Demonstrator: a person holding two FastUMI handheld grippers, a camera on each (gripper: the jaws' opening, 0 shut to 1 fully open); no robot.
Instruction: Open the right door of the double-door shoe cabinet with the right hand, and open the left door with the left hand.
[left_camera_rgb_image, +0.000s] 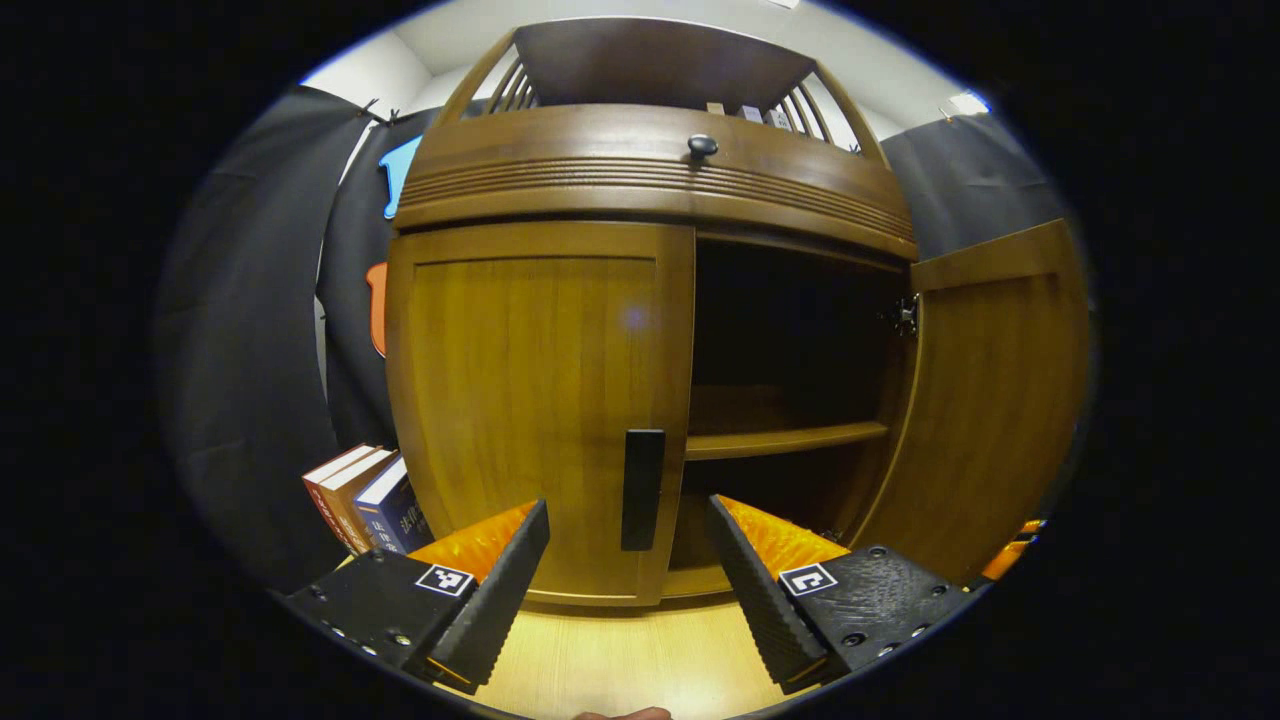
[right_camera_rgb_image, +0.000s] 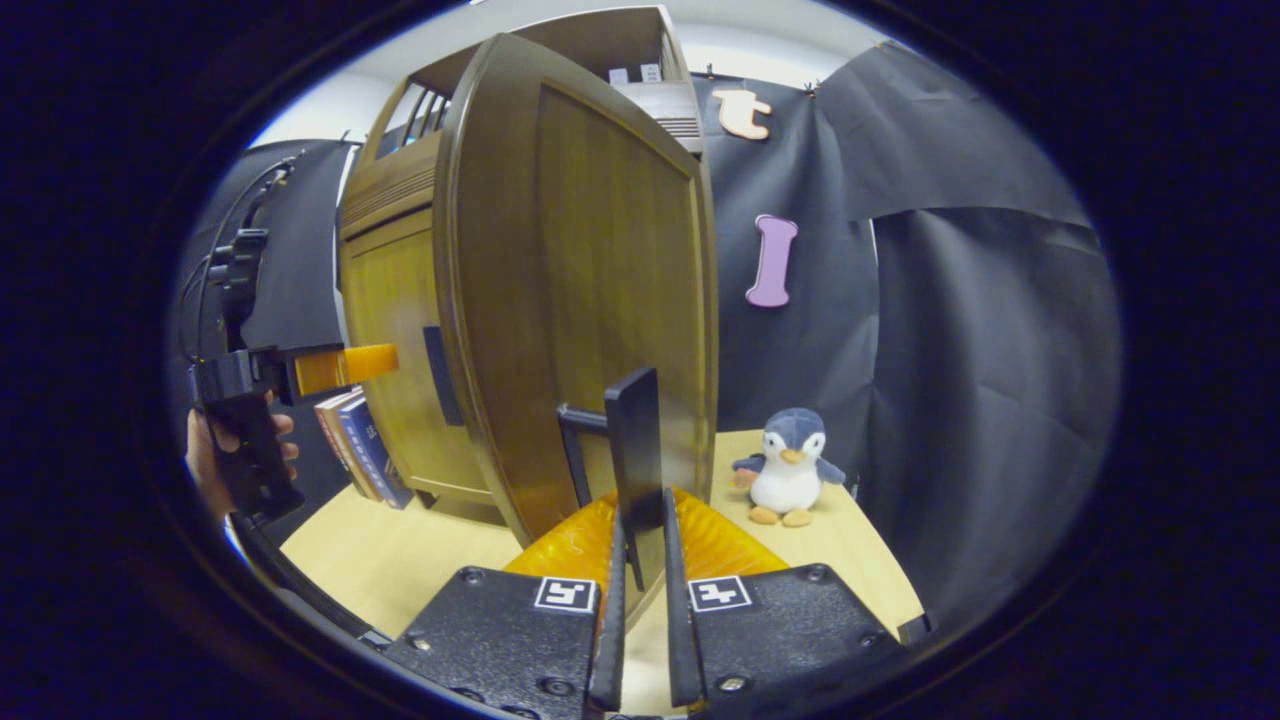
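Two doors on the shoe cabinet (left_camera_rgb_image: 650, 190), one at each stage. Right door (right_camera_rgb_image: 590, 300) stands swung wide; my right gripper (right_camera_rgb_image: 640, 560) is clamped on its dark handle (right_camera_rgb_image: 635, 450), both fingers pressing the bar's lower end. Inside, a shelf (left_camera_rgb_image: 785, 440) shows past the open door (left_camera_rgb_image: 990, 400). Left door (left_camera_rgb_image: 535, 400) sits flush and closed. My left gripper (left_camera_rgb_image: 630, 570) hangs in front of it with fingers spread wide, holding nothing, its handle (left_camera_rgb_image: 643, 490) between and beyond the tips, apparently not touching, though the angle is poor. Books (left_camera_rgb_image: 365, 495) lean beside the cabinet's left side. Plush penguin (right_camera_rgb_image: 790, 465) sits on the table (right_camera_rgb_image: 400, 560) near the black cloth wall.
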